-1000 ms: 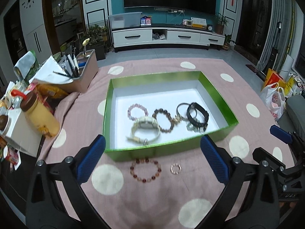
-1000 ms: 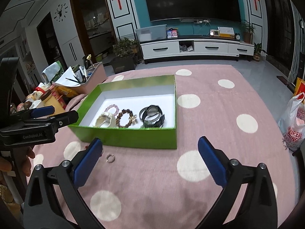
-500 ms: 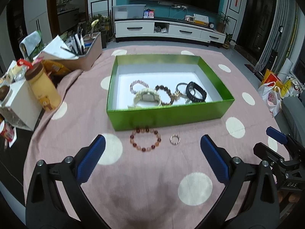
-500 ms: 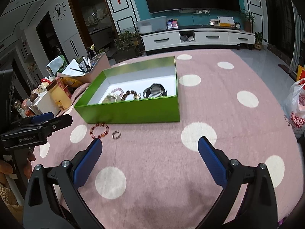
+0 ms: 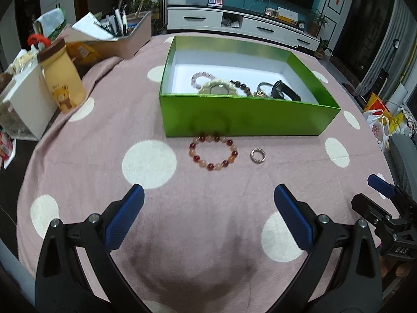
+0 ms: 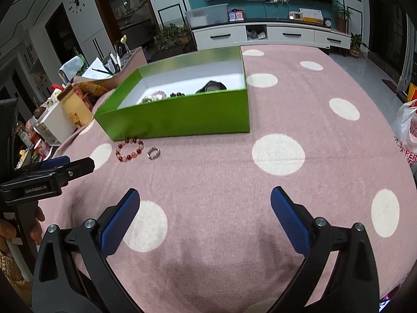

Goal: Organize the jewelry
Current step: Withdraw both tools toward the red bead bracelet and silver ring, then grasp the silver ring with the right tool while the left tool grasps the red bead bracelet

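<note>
Left wrist: left gripper (image 5: pixel 208 210) wide open, empty, pulled back from green box (image 5: pixel 245 124); beaded bracelet (image 5: pixel 213 153) and ring (image 5: pixel 257 155) lie just outside its front wall, next pickups.
Right wrist: right gripper (image 6: pixel 204 212) open, empty, also backed off.

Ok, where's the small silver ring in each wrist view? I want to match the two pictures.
Left wrist: the ring lies on the pink cloth right of centre, just right of the bead bracelet, in front of the green box.
Right wrist: the ring is left of centre, again just right of the bracelet, below the box's front wall.
Shared landmark: the green box.
</note>
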`<state>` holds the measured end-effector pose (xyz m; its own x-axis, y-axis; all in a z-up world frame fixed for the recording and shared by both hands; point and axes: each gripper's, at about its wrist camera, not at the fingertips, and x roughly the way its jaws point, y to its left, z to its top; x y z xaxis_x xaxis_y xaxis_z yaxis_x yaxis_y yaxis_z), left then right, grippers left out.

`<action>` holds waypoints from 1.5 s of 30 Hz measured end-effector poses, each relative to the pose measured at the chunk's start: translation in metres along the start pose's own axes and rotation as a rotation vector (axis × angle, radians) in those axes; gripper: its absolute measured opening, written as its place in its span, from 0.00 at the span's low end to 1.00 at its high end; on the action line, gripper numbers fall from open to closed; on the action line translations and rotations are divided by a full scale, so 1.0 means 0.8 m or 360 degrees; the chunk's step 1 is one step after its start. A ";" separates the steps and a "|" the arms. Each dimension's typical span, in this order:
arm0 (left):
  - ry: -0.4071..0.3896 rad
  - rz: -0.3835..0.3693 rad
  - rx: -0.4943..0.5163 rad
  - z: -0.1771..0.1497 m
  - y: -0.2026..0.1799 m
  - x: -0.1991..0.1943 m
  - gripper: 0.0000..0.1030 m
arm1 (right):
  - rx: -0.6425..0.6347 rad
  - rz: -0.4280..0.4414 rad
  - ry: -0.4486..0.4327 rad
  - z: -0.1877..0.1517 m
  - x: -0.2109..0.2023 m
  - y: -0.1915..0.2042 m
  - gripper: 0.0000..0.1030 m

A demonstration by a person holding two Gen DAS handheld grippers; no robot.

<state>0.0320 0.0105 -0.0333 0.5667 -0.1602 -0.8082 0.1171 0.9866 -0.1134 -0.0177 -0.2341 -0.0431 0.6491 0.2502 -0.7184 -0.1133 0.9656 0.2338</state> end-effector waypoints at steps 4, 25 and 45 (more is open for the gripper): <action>0.0017 -0.0017 -0.0020 -0.008 0.009 0.008 0.98 | 0.0009 0.0012 0.0034 -0.001 0.013 -0.001 0.98; 0.0043 -0.0069 -0.0045 0.001 0.037 0.056 0.98 | -0.0303 0.0178 0.0102 0.029 0.100 0.067 0.74; 0.0009 -0.0120 -0.0031 0.017 0.044 0.065 0.98 | -0.0479 0.0101 0.0105 0.045 0.136 0.084 0.20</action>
<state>0.0766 0.0365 -0.0720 0.5521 -0.2340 -0.8003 0.1432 0.9722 -0.1854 0.0722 -0.1442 -0.0822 0.5844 0.3049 -0.7520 -0.3758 0.9230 0.0822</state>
